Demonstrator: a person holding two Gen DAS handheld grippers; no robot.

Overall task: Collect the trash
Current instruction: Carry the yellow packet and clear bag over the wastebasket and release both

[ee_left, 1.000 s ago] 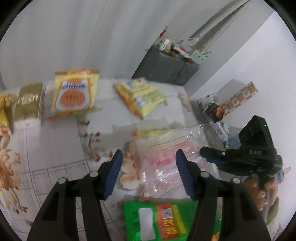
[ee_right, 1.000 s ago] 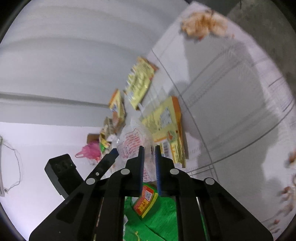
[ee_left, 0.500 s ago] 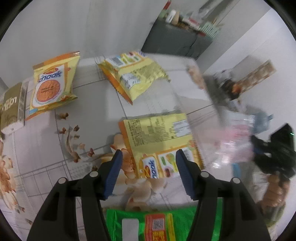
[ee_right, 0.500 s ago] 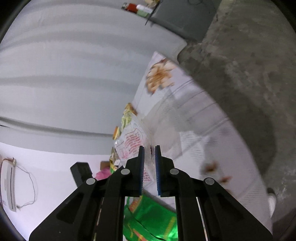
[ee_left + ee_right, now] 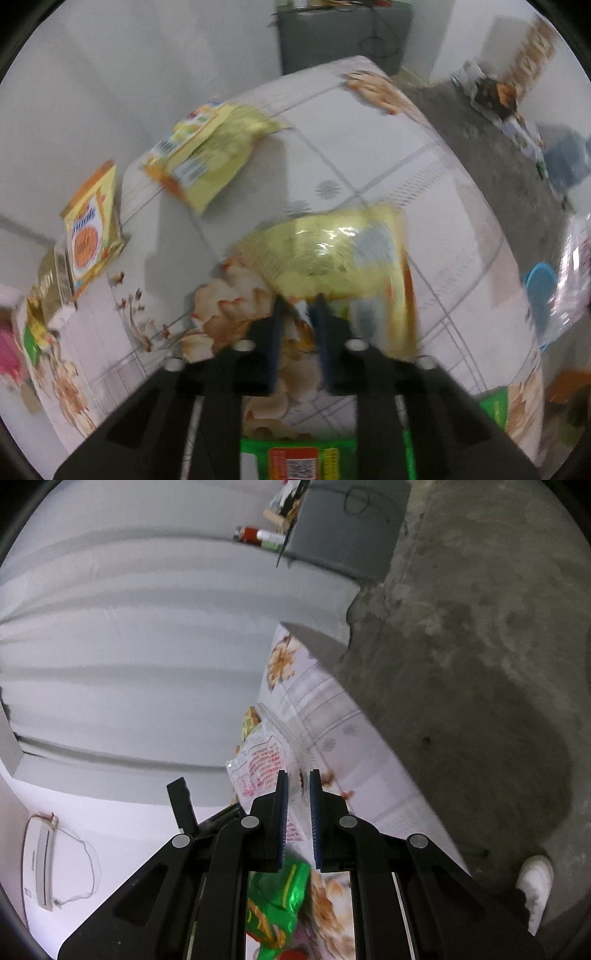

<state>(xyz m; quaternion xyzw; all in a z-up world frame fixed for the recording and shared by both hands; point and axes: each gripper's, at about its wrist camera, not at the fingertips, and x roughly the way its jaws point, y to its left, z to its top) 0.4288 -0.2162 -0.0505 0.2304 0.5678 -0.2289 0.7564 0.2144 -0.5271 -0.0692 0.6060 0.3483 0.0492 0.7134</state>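
Between left tongs (image 5: pixel 301 314), yellow snack wrapper (image 5: pixel 332 258) pinched at edge: jaws just closed on it above tabletop (image 5: pixel 424 192). Right tongs (image 5: pixel 298 786) nearly shut on clear plastic bag (image 5: pixel 258 764), probably holding it ready for your wrapper.

Floral table (image 5: pixel 424 192) strewn with wrappers
Two yellow packets (image 5: pixel 210 155) (image 5: pixel 92 232) lie far left; a green packet (image 5: pixel 291 458) nearest.

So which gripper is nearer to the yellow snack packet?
Left. The left gripper has just closed on the yellow snack packet. The right gripper is off to the side, gripping the clear plastic bag.
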